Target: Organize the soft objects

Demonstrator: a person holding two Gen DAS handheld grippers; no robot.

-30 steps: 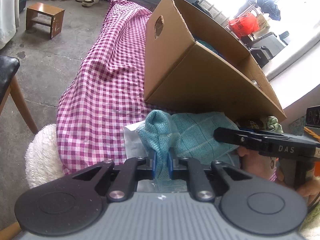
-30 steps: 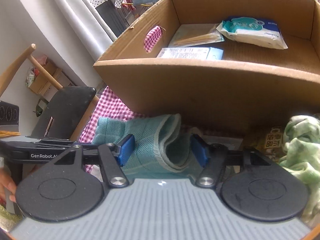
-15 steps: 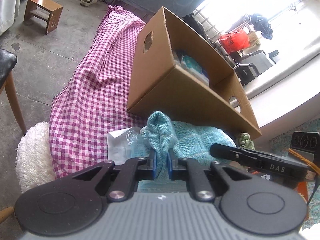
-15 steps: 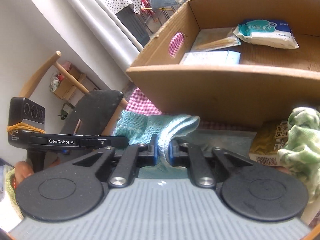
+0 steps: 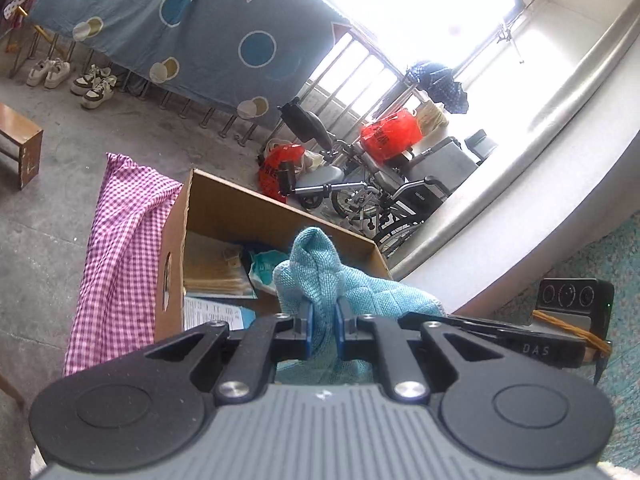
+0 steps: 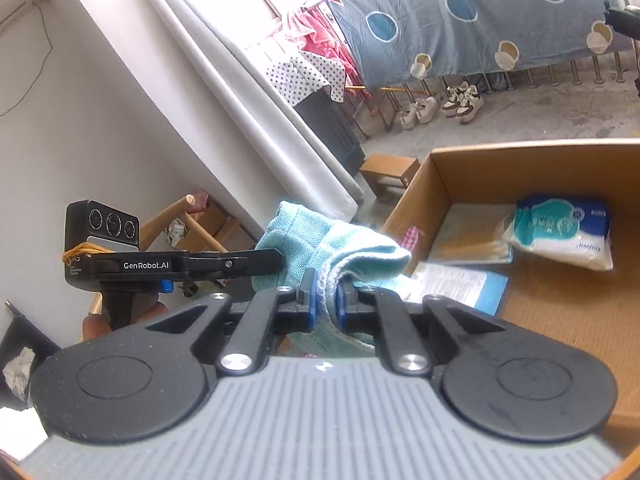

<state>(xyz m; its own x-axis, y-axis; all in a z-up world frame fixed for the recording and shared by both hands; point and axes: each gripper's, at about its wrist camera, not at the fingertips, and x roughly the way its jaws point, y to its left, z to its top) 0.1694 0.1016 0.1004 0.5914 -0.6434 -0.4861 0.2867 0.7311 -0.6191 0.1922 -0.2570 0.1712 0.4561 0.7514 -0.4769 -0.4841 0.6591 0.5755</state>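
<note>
Teal towel: knitted cloth [image 5: 320, 276] bunched and lifted off the surface, strung between your two grippers and hanging in front of the box's near wall; in the right wrist view [image 6: 320, 248] it folds over in a thick roll.
Left gripper: your left gripper [image 5: 322, 330] has its blue pads clamped on a pinched ridge of the towel; from the right wrist view it shows side-on [image 6: 276, 264], biting the cloth's far end.
Right gripper: your right gripper [image 6: 324, 304] is squeezed onto the hemmed edge; its jaws have just been closing, with the towel between them.
Cardboard box: open-topped box [image 5: 240, 208] just beyond the towel, an oval hand-hole in its side.
Box contents: wipes pack [image 6: 560, 232], flat brown packet [image 6: 468, 236] and printed leaflet [image 6: 460, 284] lying on the floor of the box.
Surface: pink checked cloth [image 5: 120, 248] draped under and beside the box, falling toward the concrete floor [image 5: 120, 128].
Room: blue sheet with circles [image 5: 180, 20] hung on a rail, shoes [image 5: 72, 78] lined up beneath it, wooden stool [image 5: 20, 144], wheelchair [image 5: 380, 200] and red bags [image 5: 390, 136] near a bright window.
Right side: white wall [image 6: 100, 100] and pale curtain [image 6: 240, 80], wooden chair [image 6: 188, 224] just behind your left gripper.
</note>
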